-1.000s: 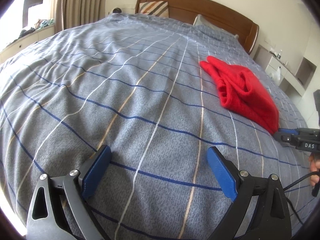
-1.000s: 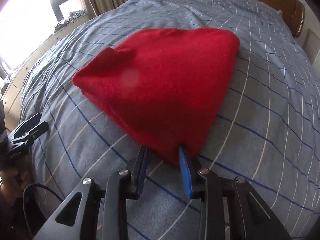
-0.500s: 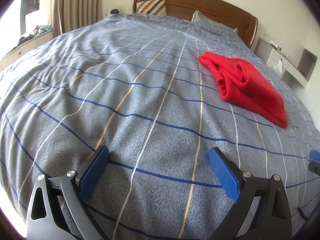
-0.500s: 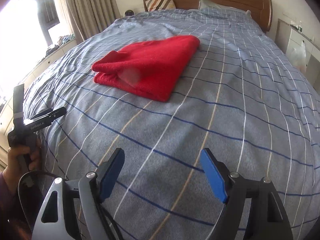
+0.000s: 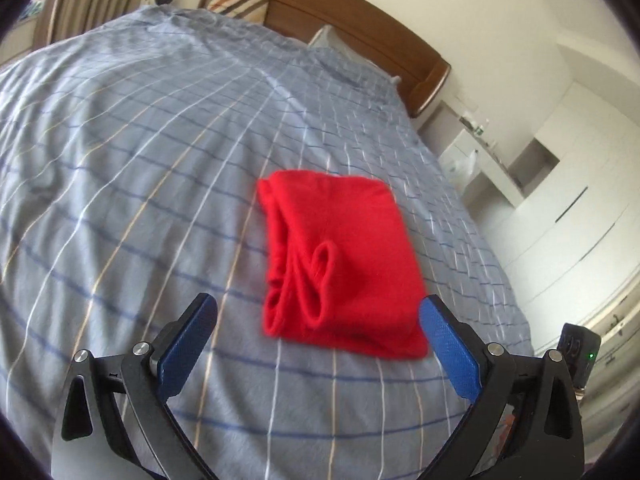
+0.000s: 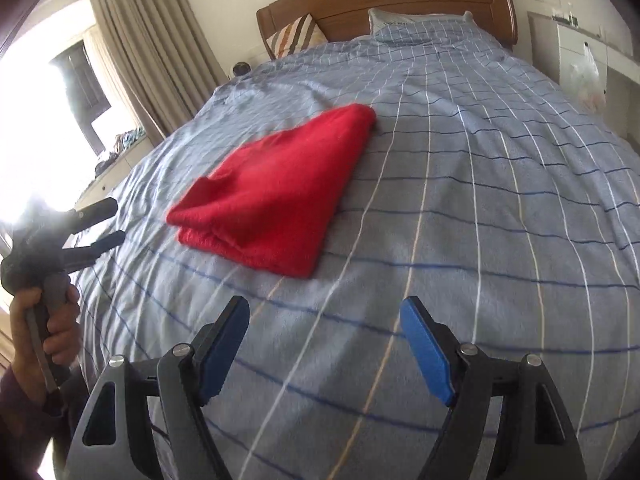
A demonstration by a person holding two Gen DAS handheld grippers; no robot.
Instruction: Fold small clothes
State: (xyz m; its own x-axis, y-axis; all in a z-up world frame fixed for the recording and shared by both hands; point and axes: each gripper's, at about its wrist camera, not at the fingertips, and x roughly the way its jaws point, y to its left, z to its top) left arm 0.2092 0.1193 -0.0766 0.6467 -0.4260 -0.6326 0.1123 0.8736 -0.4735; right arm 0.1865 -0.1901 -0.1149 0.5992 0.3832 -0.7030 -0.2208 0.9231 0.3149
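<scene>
From the left wrist camera, the left gripper [image 5: 318, 340] hangs low over the bedspread [image 5: 132, 152], its two blue-padded fingers [image 5: 186, 346] spread wide with nothing between them. The folded red garment [image 5: 340, 256] lies on the cover just ahead of the fingertips, toward the right edge of the bed; its near right corner sits just beside the right pad, though whether they touch cannot be told. The garment's open, layered edges face left and toward the camera, with a loop of fabric showing among the folds. Beyond it stand the wooden headboard [image 5: 360, 20], a striped cushion [image 5: 236, 0] and a pillow in the same checked fabric.

From the right wrist camera, the right gripper [image 6: 324, 344] also has its jaws wide apart and holds nothing, hovering above the bedspread [image 6: 480, 208] nearer the foot of the bed. The red garment [image 6: 276, 196] lies well ahead of the fingertips, left of the bed's middle, flat and folded, with stacked layers showing at its near left corner. At the left edge of the bed the left gripper [image 6: 112, 222] appears, held in the person's hand [image 6: 48, 320], its fingers parted and clear of the cloth. Curtains [image 6: 152, 52] hang by the bright window.
</scene>
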